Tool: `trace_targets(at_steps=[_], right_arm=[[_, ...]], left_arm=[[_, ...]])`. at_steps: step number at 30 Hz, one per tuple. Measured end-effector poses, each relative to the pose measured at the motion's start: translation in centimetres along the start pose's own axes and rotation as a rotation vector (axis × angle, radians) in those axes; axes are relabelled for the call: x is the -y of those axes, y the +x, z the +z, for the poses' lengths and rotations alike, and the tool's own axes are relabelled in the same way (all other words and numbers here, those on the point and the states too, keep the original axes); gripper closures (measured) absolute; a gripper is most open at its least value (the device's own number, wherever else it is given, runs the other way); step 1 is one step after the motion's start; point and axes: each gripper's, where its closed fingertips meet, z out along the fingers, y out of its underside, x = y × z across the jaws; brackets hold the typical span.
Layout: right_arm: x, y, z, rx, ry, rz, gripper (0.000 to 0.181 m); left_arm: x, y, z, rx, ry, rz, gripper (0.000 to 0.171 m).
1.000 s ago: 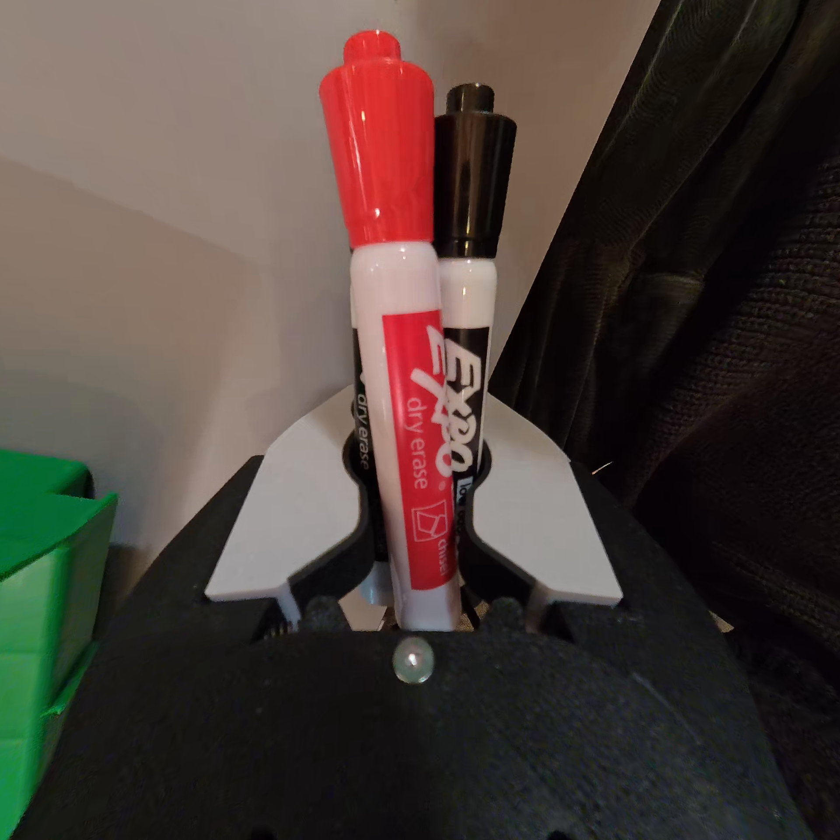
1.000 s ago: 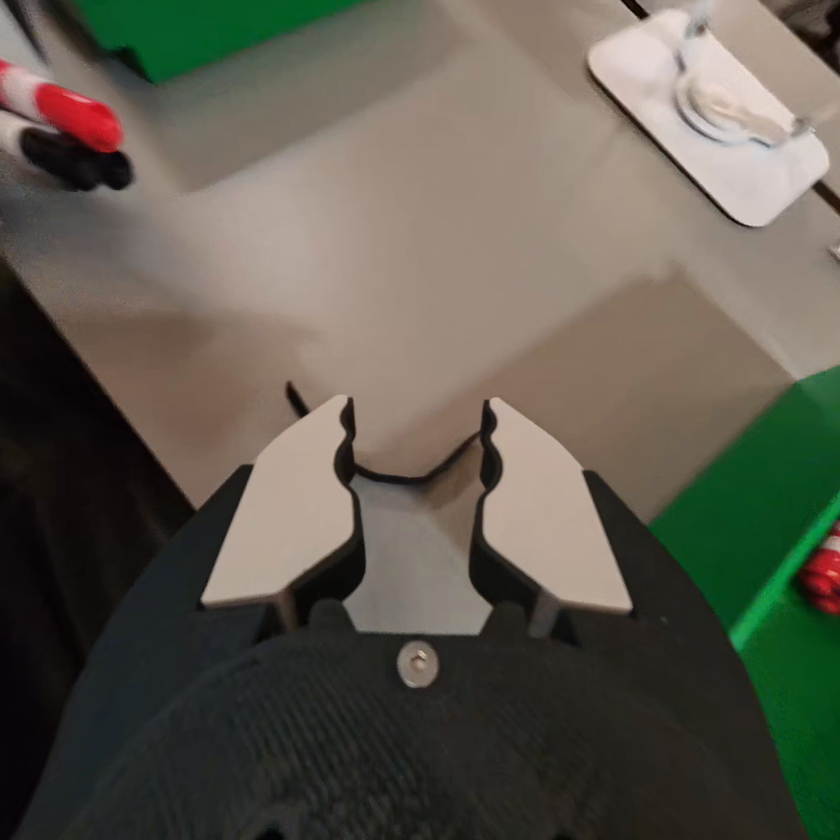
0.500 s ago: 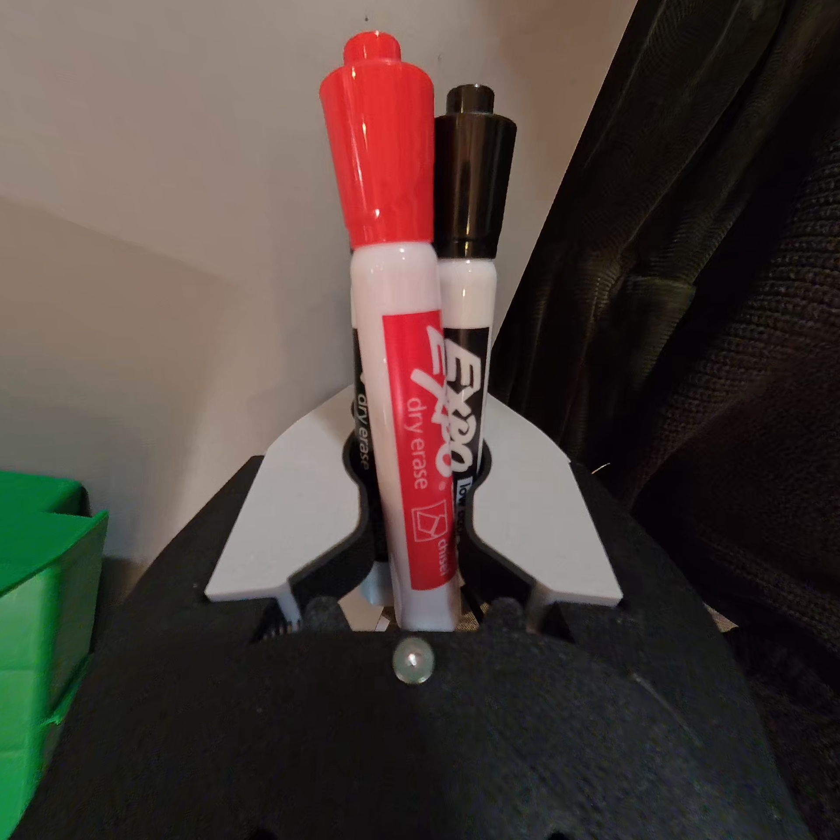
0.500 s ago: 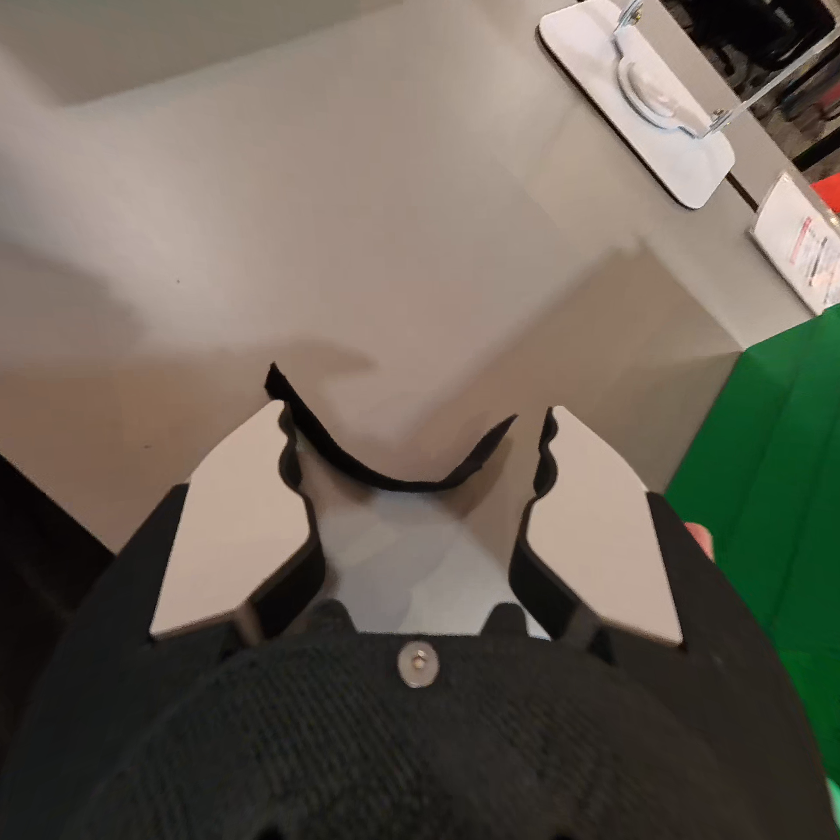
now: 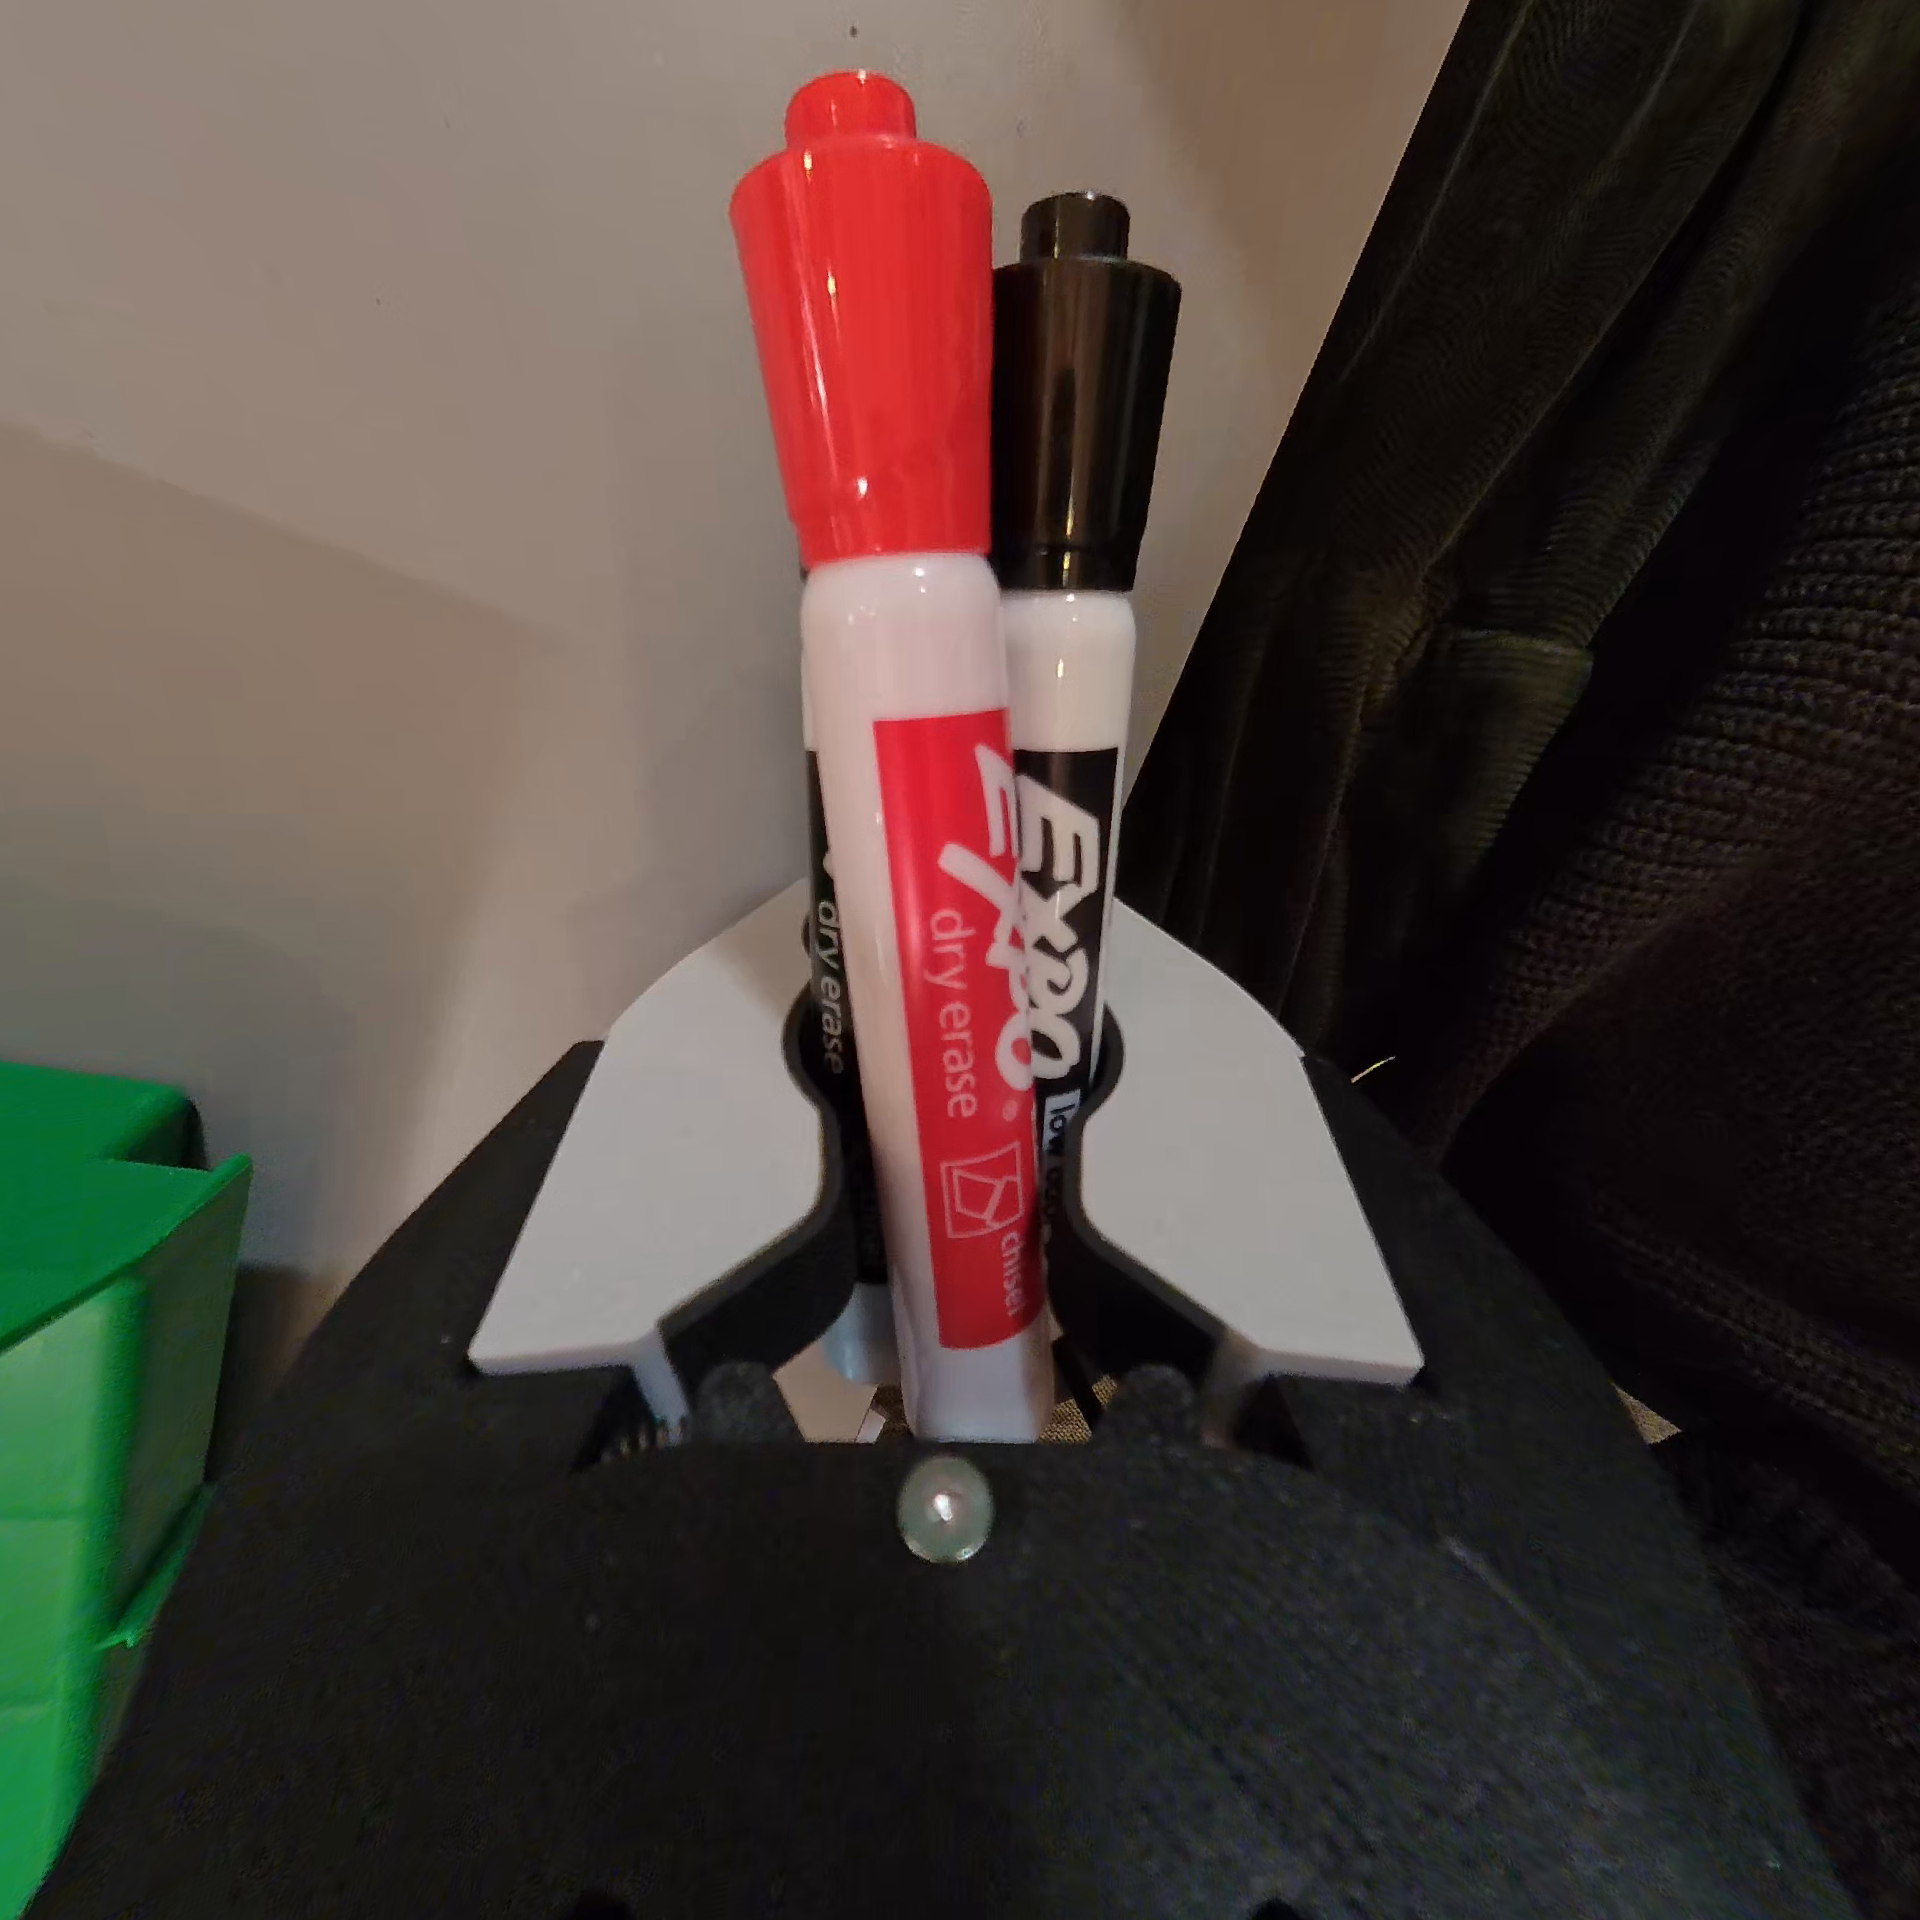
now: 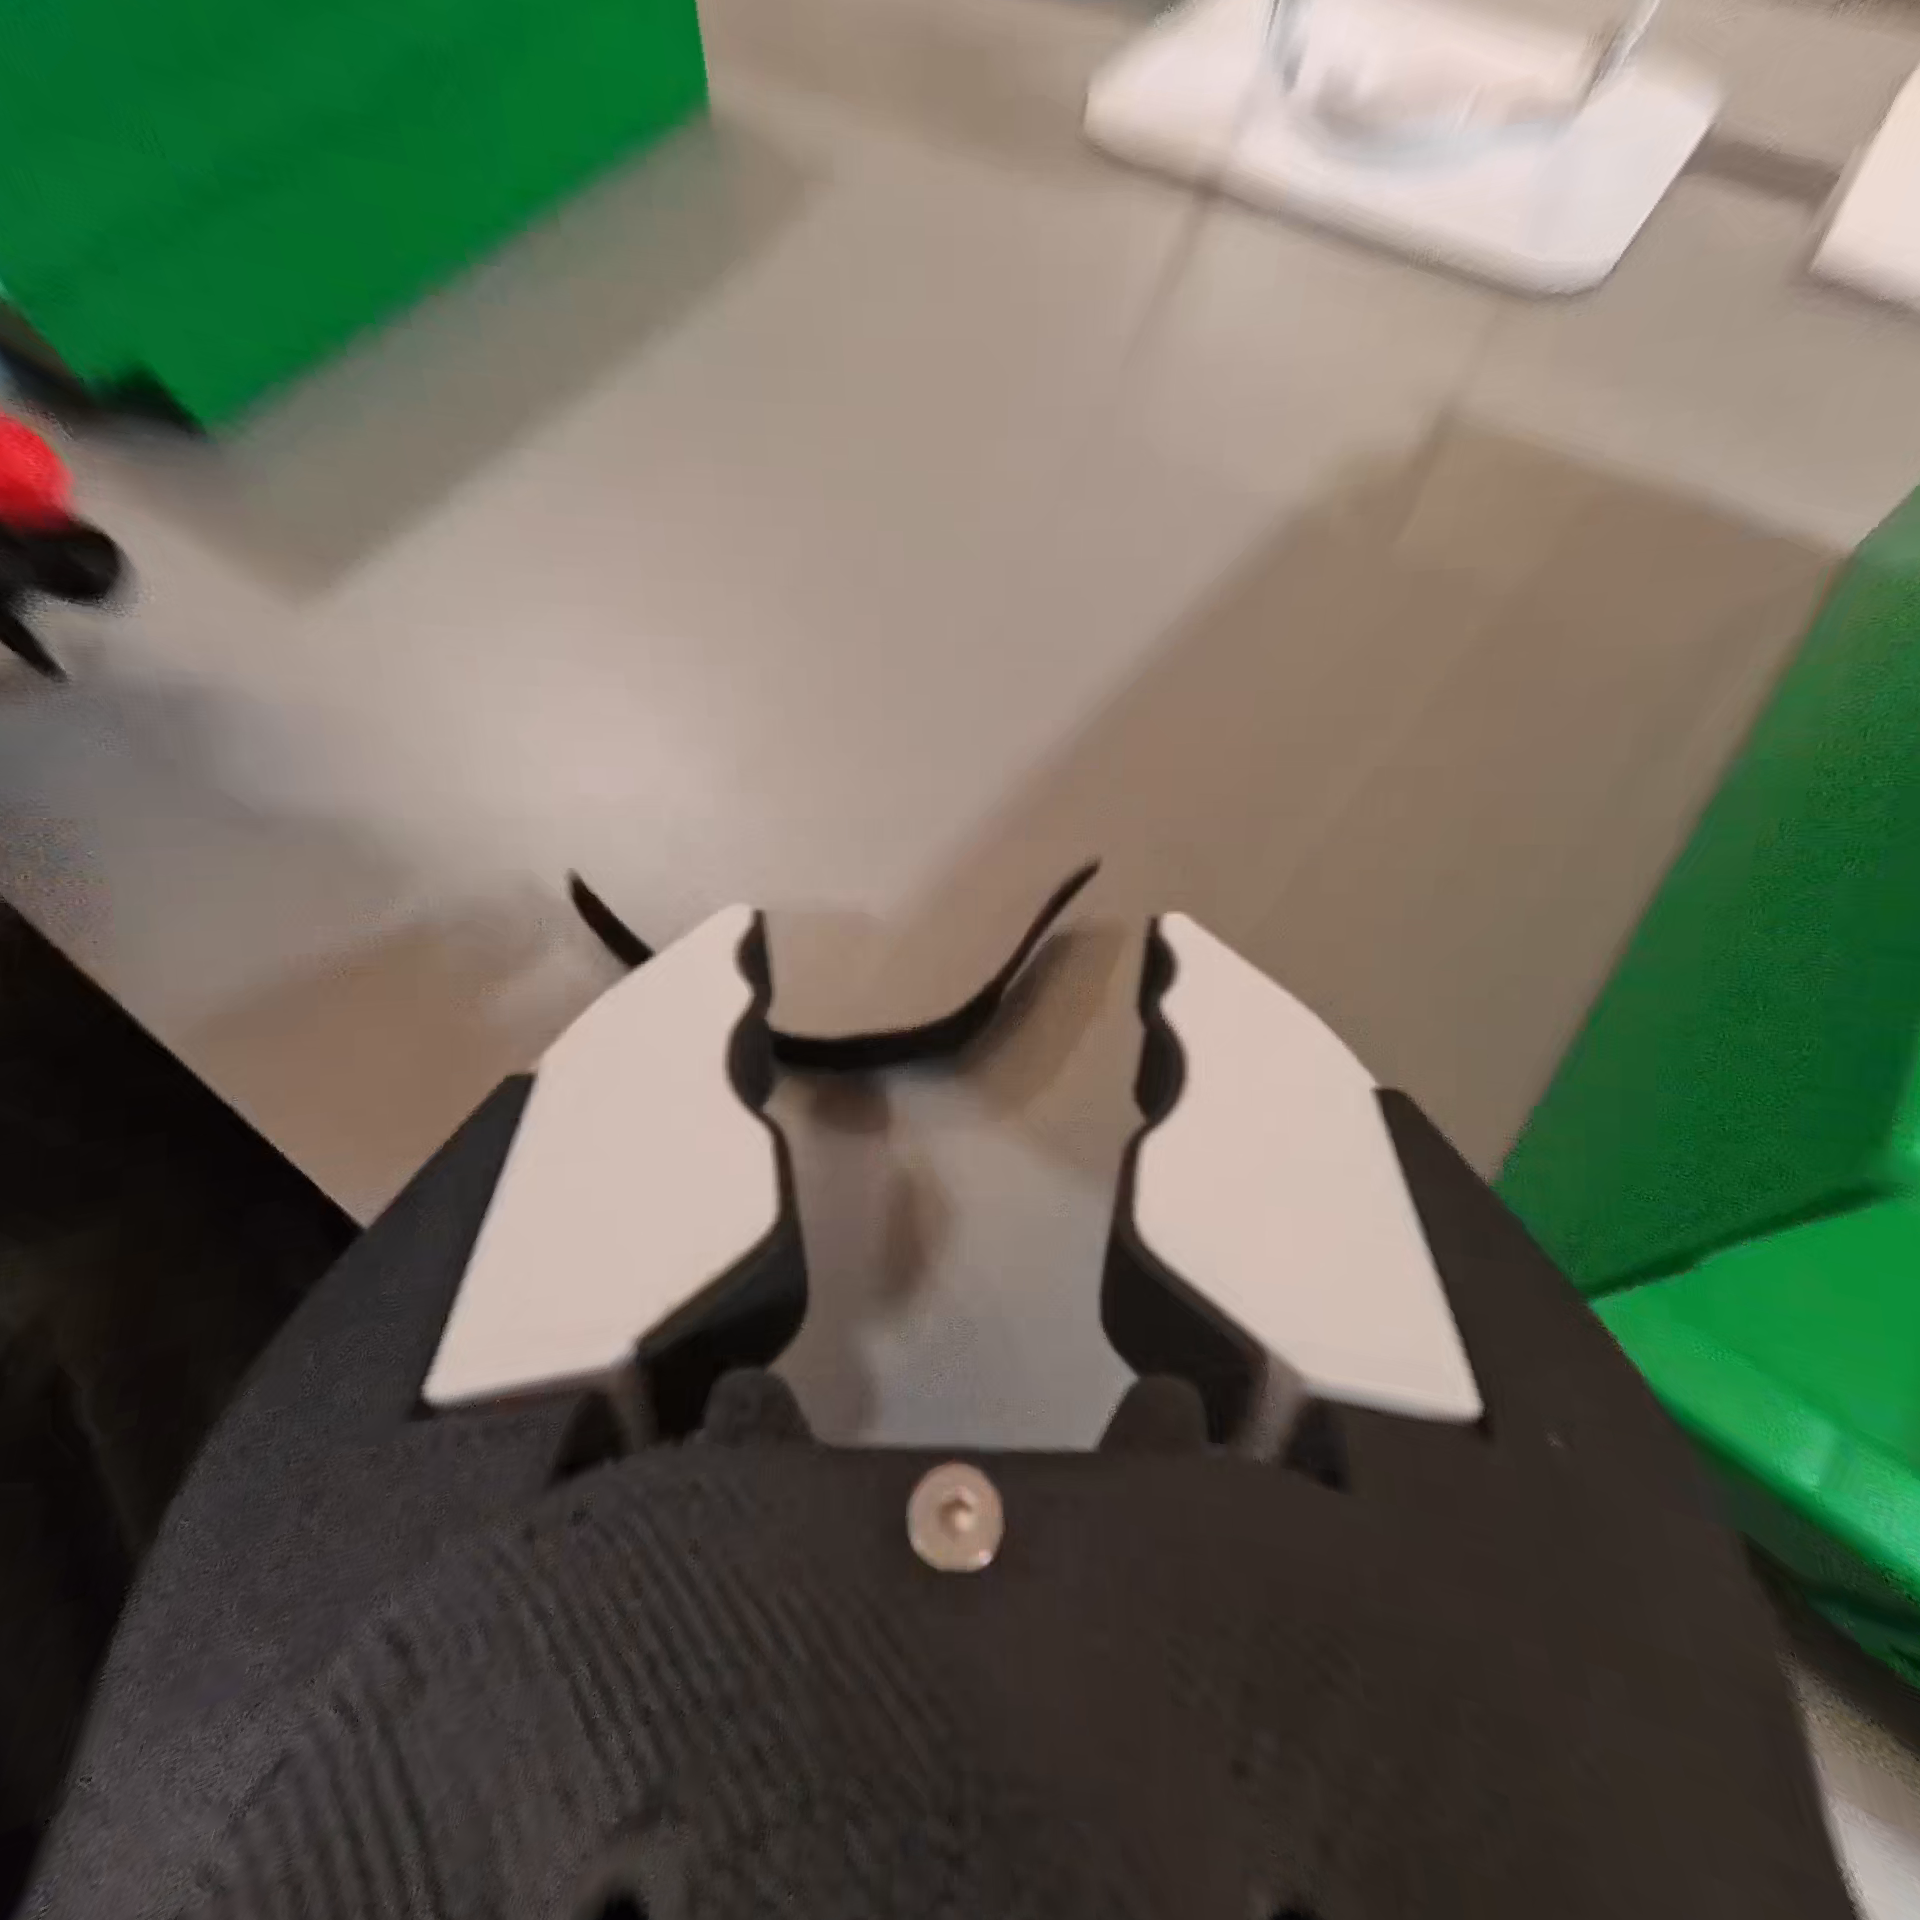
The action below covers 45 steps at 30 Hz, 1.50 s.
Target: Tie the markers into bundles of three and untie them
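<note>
My left gripper (image 5: pixel 951 1023) is shut on a bundle of dry-erase markers that stand up between its fingers: a red-capped marker (image 5: pixel 904 727) in front and a black-capped marker (image 5: pixel 1075 644) beside it, with a third dark-labelled one partly hidden behind. Their caps also show blurred at the far left of the right wrist view (image 6: pixel 42 520). My right gripper (image 6: pixel 951 951) is open and empty, just above the grey table (image 6: pixel 831 520) near its front edge. A thin black band (image 6: pixel 883 1039) hangs slack between its fingers.
A green bin (image 5: pixel 94 1351) sits at the lower left of the left wrist view. Dark clothing of a person (image 5: pixel 1610 727) fills its right side. In the right wrist view a green bin (image 6: pixel 312 156) stands far left, another green bin (image 6: pixel 1745 1143) right, a white plate (image 6: pixel 1403 135) far. Some 25 centimeters of space lies between my two pairs of fingers.
The right gripper's jaws opened wide, then narrowed a little, and it swung so the left bin and marker caps came back into view. The left gripper held still with the markers.
</note>
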Motion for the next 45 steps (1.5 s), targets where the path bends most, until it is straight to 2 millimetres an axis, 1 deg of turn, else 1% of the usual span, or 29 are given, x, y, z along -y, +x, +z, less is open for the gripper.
trace_targets(at_steps=[1,2,3,5,6,7,8,9,10,11,12,13,15,16,17,18,19,21,27,35,37,40,45], right_arm=[[-1.0,-0.1,0.7,-0.006,-0.068,-0.001,0.112],[-1.4,-0.1,1.2,-0.017,-0.102,0.005,0.114],[-1.3,-0.2,1.4,-0.021,-0.102,0.009,0.118],[-0.1,-1.0,1.2,0.011,-0.041,0.009,0.115],[0.4,-1.7,1.0,0.042,-0.006,0.003,0.109],[0.5,-2.4,0.9,0.077,0.014,-0.013,0.098],[0.4,-3.0,0.8,0.106,0.02,-0.038,0.089],[0.2,-3.2,0.9,0.108,0.014,-0.06,0.083],[0.1,-3.0,1.1,0.085,0.005,-0.071,0.083],[0.1,-2.6,1.3,0.061,-0.004,-0.076,0.09],[0.2,-2.4,1.4,0.048,-0.007,-0.073,0.093],[0.3,-2.4,1.3,0.058,-0.003,-0.065,0.091],[0.5,-3.2,1.2,0.136,0.013,-0.027,0.076],[0.4,-3.4,1.3,0.158,0.01,0.007,0.075],[0.1,-3.6,1.5,0.182,-0.01,0.032,0.073],[-0.4,-3.8,1.8,0.197,-0.037,0.046,0.065],[-0.9,-3.9,2.0,0.202,-0.065,0.048,0.06],[-1.6,-4.0,2.5,0.197,-0.1,0.017,0.056],[-1.8,-3.9,3.7,0.143,-0.136,-0.099,0.062],[-2.5,-3.5,4.4,0.107,-0.195,-0.184,0.077],[-2.5,-3.7,4.4,0.122,-0.193,-0.187,0.083],[-2.6,-4.1,4.2,0.162,-0.196,-0.185,0.098],[-2.7,-4.1,4.2,0.165,-0.199,-0.183,0.1]], left_arm=[[0.0,0.0,0.0,0.003,-0.002,0.001,0.127],[0.0,0.0,-0.1,0.007,-0.003,0.002,0.127],[0.1,0.1,-0.1,0.008,-0.002,0.005,0.127],[0.3,0.3,-0.3,0.01,0.007,0.014,0.127],[0.4,0.3,-0.4,0.009,0.011,0.018,0.128],[0.5,0.4,-0.5,0.01,0.014,0.021,0.128],[0.5,0.4,-0.5,0.01,0.016,0.023,0.128],[0.6,0.4,-0.5,0.01,0.017,0.024,0.128],[0.6,0.4,-0.5,0.01,0.017,0.024,0.128],[0.5,0.5,-0.5,0.011,0.015,0.024,0.128],[0.5,0.5,-0.5,0.011,0.015,0.024,0.128],[0.5,0.5,-0.6,0.011,0.015,0.023,0.128],[0.5,0.4,-0.6,0.011,0.017,0.022,0.128],[0.5,0.4,-0.6,0.01,0.018,0.02,0.128],[0.5,0.4,-0.6,0.01,0.017,0.02,0.128],[0.5,0.4,-0.6,0.011,0.017,0.02,0.128],[0.5,0.4,-0.5,0.011,0.016,0.02,0.128],[0.5,0.4,-0.5,0.011,0.017,0.021,0.128],[0.5,0.4,-0.5,0.01,0.016,0.02,0.128],[0.5,0.4,-0.3,0.006,0.011,0.021,0.128],[0.6,0.5,-0.3,0.005,0.009,0.021,0.128],[0.5,0.4,-0.3,0.004,0.007,0.019,0.128],[0.4,0.4,-0.2,0.003,0.006,0.015,0.128]])
